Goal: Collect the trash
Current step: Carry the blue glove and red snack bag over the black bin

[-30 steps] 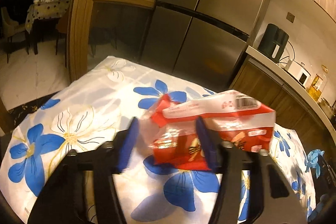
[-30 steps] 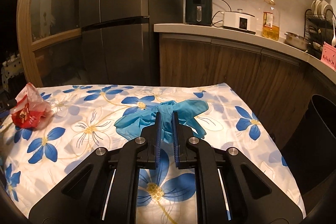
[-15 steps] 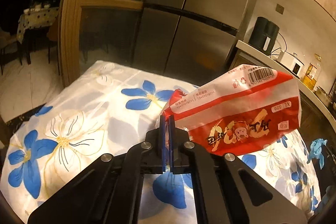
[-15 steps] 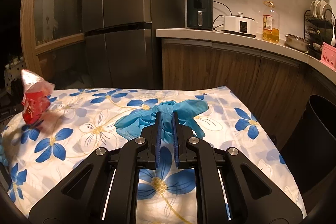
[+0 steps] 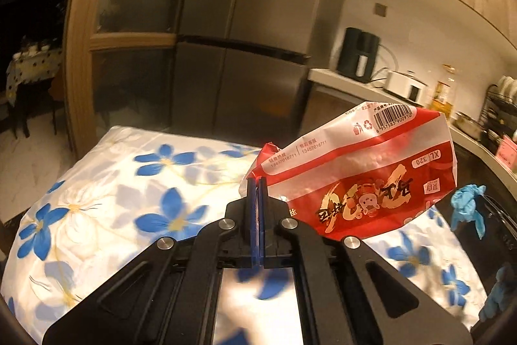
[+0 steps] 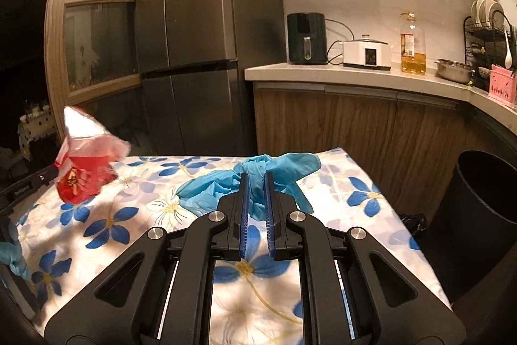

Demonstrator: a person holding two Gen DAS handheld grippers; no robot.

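Holding trash above the flowered tablecloth point(image 6: 365, 193).
Left gripper point(image 5: 257, 183) is clamped on a red snack bag point(image 5: 365, 180), lifted off the cloth; right gripper point(image 6: 257, 178) pinches a blue glove point(image 6: 255, 173) over it, near the black bin point(image 6: 484, 193).

The red wrapper point(image 5: 355, 180) reads "XL 320" and phone number 13457016711. Barcode on it says 6 957583 900910, upside down-ish.

Bin point(image 6: 484, 193) — cut off right.
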